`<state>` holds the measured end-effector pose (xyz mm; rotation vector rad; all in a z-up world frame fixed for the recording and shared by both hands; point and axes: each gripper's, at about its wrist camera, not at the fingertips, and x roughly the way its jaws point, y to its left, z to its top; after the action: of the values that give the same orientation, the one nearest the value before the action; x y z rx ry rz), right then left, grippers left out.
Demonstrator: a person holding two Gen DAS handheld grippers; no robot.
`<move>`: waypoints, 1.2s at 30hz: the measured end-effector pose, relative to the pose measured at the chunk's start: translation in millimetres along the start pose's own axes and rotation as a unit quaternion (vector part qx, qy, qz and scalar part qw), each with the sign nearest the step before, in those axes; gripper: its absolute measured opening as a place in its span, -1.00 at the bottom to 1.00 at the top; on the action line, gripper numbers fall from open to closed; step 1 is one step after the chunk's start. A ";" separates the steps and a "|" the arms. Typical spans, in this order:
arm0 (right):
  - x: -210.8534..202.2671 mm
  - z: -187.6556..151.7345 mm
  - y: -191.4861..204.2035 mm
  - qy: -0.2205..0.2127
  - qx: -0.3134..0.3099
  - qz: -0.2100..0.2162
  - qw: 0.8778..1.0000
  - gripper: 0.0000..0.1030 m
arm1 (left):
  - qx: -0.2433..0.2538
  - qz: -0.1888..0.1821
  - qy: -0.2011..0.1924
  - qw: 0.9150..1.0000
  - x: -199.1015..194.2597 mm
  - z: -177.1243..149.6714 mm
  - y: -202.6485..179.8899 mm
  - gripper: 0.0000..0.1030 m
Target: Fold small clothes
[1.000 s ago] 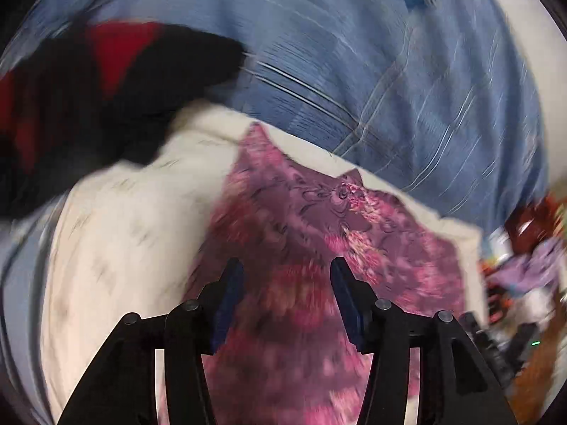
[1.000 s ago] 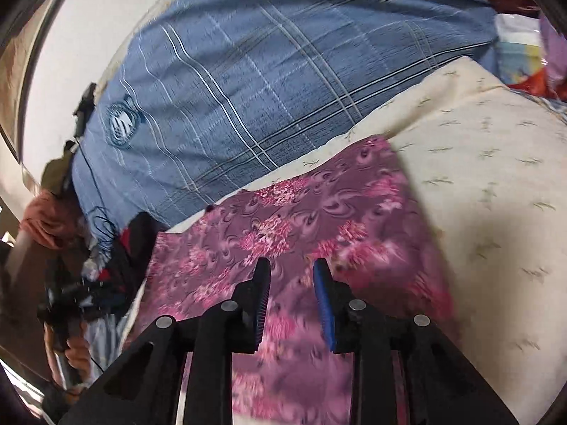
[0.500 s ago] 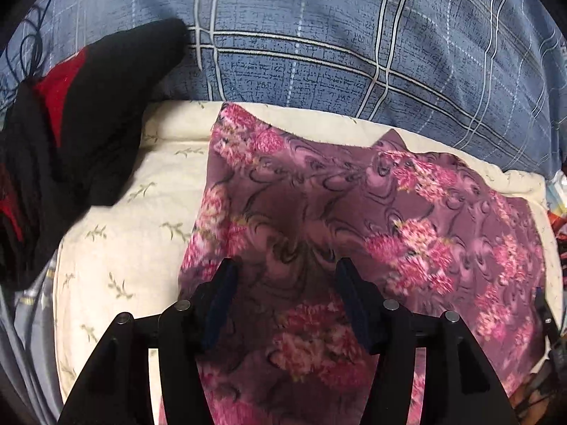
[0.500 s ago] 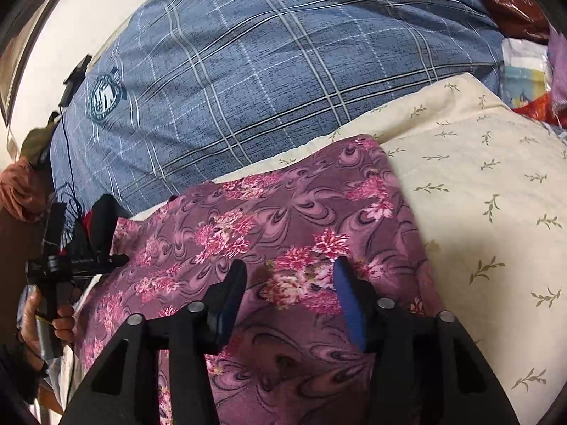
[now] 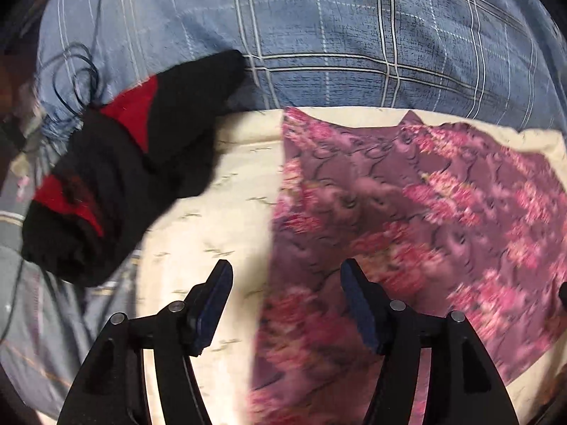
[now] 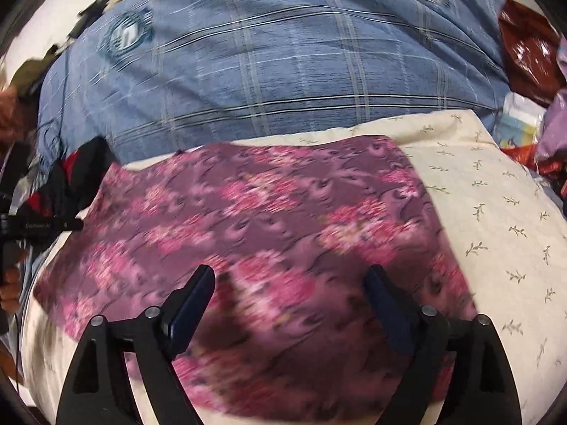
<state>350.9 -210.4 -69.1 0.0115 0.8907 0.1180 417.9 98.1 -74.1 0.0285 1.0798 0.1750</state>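
Right wrist view, purple floral cloth [image 6: 269,226] flat on cream pillow [image 6: 496,212], blue plaid bedding [image 6: 269,71] behind

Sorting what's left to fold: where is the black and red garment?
The black and red garment lies bunched at the left in the left wrist view, overlapping the cream pillow's left edge, left of the floral cloth.

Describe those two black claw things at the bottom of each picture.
Each tool, left and right, is a matte black plastic frame with silver rivets at its joints. Its two fingers carry dark blue pads. No cables or sleeves show on them.
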 end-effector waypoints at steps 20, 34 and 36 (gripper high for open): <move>4.8 -86.5 266.8 -0.042 -0.434 0.053 0.898 0.72 | -0.158 -0.154 0.101 0.970 26.2 -0.9 109.2 0.26; 18.2 -61.9 281.1 -0.130 -0.462 0.025 0.877 -0.71 | -0.102 -0.244 0.185 0.947 114.8 71.2 46.5 0.30; 14.5 -62.1 279.1 -0.137 -0.459 0.037 0.877 -0.73 | -0.069 -0.227 0.183 0.954 121.4 77.5 27.6 0.34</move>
<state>284.4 66.0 -102.9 -0.8114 0.4791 0.5897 538.2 149.0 -140.7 -0.3897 1.4119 -0.1693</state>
